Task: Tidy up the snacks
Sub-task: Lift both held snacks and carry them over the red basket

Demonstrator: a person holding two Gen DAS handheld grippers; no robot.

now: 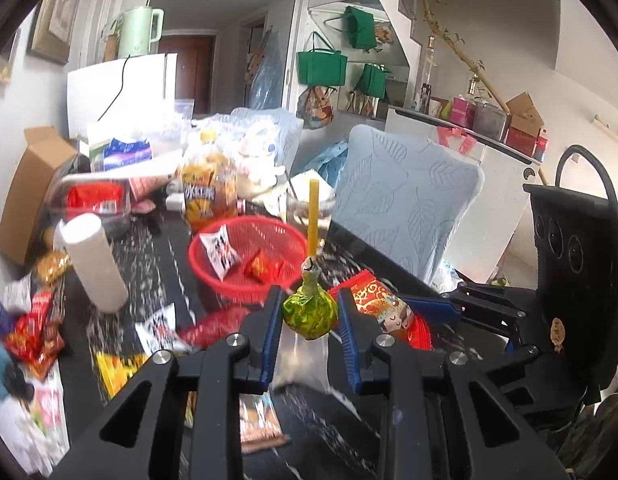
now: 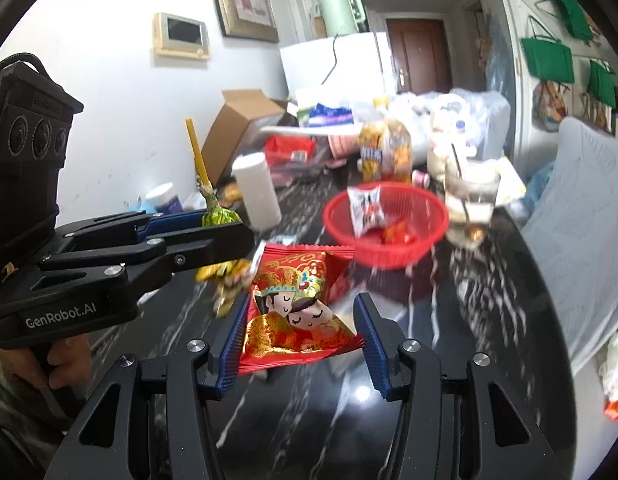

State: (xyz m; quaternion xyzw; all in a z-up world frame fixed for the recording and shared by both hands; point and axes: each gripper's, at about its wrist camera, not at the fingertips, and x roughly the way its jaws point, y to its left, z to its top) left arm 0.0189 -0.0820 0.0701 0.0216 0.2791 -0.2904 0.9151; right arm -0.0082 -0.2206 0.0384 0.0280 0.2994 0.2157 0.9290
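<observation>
With my left gripper [image 1: 310, 312] pinching the green lollipop [image 1: 310, 313] and right gripper [image 2: 301, 336] clamping the red packet [image 2: 299, 312] short of the red basket [image 2: 389, 254], either could slip mid-carry.

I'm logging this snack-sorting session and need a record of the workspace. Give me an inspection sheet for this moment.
Surface: dark marble-patterned table, crowded at its far end.
Job's things: red basket holding a white packet and red sweets; green-wrapped lollipop; red cartoon-print snack packet.
Clutter: white cylinder, orange bottle, glass, cardboard box, loose wrappers at the table's left edge.
Grippers: left gripper shut on the lollipop; right gripper shut on the snack packet.
Cables: black cord down the white fridge.
Surroundings: pale blue chair, green bags on the wall.
</observation>
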